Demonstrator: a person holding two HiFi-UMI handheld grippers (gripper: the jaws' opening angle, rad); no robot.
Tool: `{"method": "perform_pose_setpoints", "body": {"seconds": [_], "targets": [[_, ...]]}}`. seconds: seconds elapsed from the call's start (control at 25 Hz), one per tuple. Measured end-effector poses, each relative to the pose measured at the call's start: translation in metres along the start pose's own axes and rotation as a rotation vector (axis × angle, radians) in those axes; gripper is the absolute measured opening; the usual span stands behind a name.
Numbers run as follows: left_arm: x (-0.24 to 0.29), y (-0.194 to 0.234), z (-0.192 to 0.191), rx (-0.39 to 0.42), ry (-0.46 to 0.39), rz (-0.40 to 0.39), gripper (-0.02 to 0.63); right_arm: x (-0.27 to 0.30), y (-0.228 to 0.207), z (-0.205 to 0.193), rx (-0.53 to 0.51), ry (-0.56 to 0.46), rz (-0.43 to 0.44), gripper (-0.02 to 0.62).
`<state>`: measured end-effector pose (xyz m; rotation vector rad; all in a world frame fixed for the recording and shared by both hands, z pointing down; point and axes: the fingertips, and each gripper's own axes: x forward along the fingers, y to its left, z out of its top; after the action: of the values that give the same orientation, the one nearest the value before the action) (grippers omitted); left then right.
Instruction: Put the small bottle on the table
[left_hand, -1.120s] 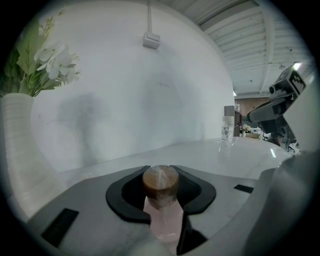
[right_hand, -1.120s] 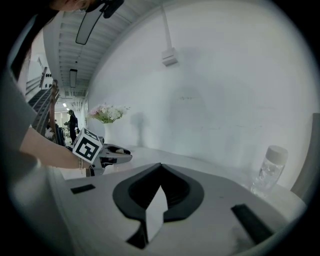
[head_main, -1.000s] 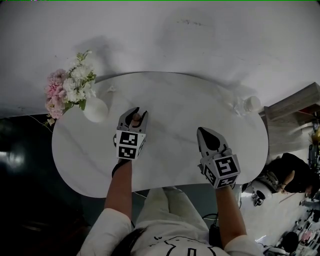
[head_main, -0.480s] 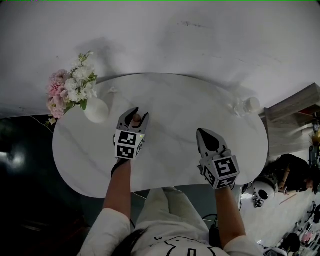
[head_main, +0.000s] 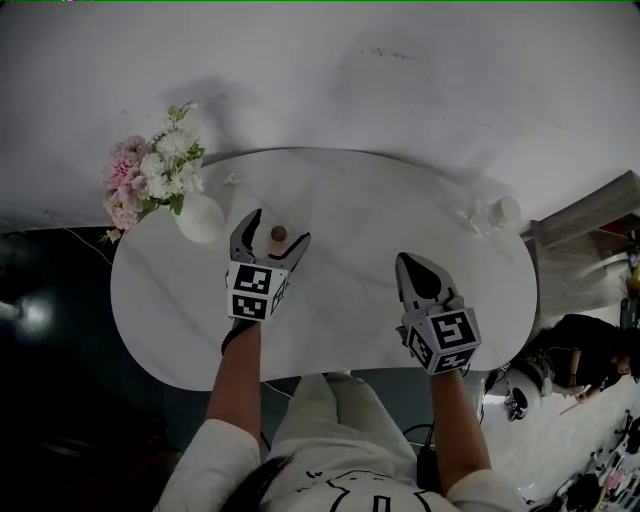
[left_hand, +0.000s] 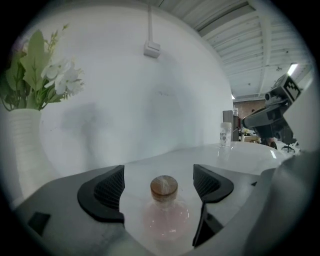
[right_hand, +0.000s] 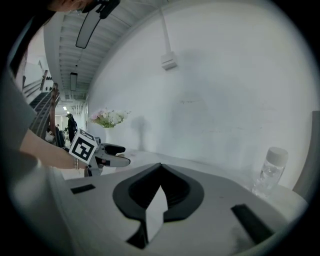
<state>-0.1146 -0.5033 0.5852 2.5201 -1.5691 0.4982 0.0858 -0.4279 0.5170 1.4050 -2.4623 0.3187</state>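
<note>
Pink small bottle (left_hand: 165, 219): upright, cork up | left tool (head_main: 278, 227): opening wide (bottle between, untouched)

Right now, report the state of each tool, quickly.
Left tool: jaws opening, pads clear of the small bottle standing between them on the table.
Right tool: shut, empty.

A white oval table (head_main: 350, 195) is seen. On it a vase of flowers (head_main: 200, 218) is set at ten o'clock, a corked small bottle (head_main: 279, 235) upright at eleven, nearer the middle, and a clear plastic bottle (head_main: 497, 213) at two.
</note>
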Motion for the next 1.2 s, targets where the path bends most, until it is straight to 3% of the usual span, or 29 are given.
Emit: {"method": "perform_pose_setpoints", "body": {"seconds": [0.76, 1.2], "targets": [[-0.092, -0.001, 0.072, 0.074, -0.089, 0.069, 0.439, -0.037, 0.018, 0.064, -0.021, -0.147, 0.020, -0.006], [-0.181, 0.018, 0.121, 0.069, -0.212, 0.095, 0.439, -0.076, 0.054, 0.108, -0.058, -0.234, -0.025, -0.006]]}}
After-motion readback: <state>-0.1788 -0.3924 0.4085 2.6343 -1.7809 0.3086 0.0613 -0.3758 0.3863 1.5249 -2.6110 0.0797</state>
